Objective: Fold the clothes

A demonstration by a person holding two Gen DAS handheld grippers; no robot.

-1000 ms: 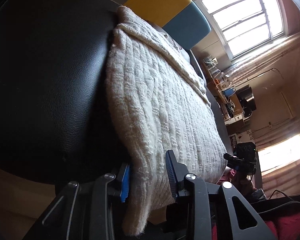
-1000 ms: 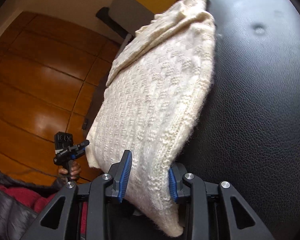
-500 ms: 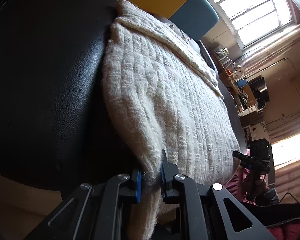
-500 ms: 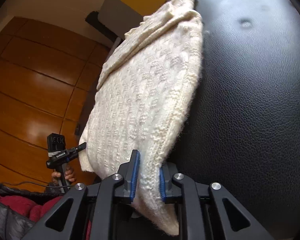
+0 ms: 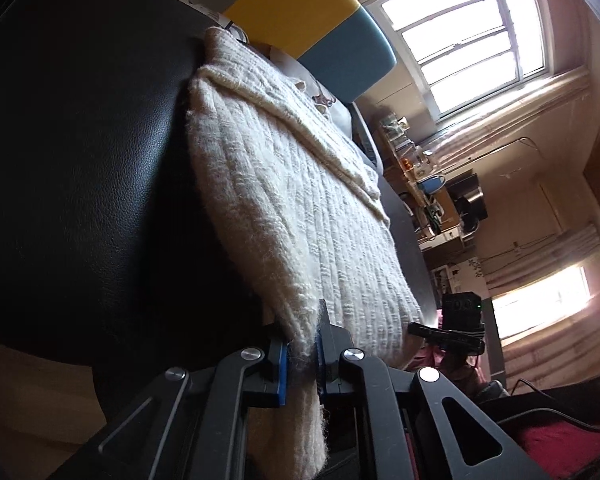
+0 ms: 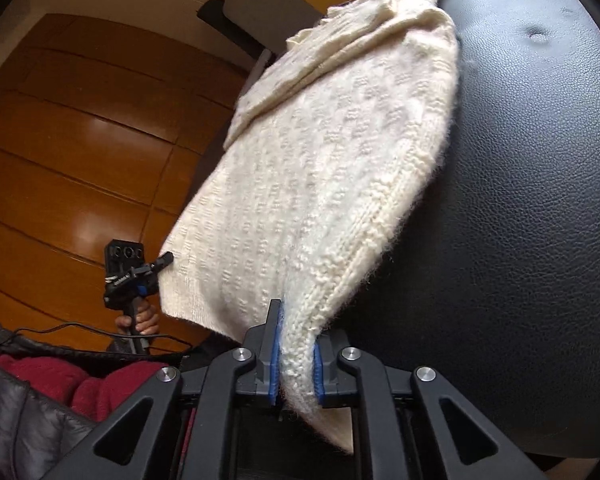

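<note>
A cream knitted sweater (image 5: 292,200) lies on a black leather seat (image 5: 80,160), its near hem lifted off the surface. My left gripper (image 5: 302,348) is shut on one near corner of the hem. My right gripper (image 6: 296,364) is shut on the other near corner of the sweater (image 6: 320,160). A little cloth hangs below each gripper. Each view shows the other gripper across the hem: the right one (image 5: 448,334) and the left one (image 6: 140,276). The far end of the sweater rests folded near the seat's back edge.
The black seat (image 6: 520,200) spreads beside the sweater. A yellow and blue panel (image 5: 324,28) stands behind it. A wooden floor (image 6: 60,140) lies beyond the seat. A red garment (image 6: 60,380) and a dark jacket are near me. A cluttered desk (image 5: 432,200) stands under the windows.
Both grippers went from open around the hem corners to shut on them. The near edge of the sweater has since risen off the seat.
</note>
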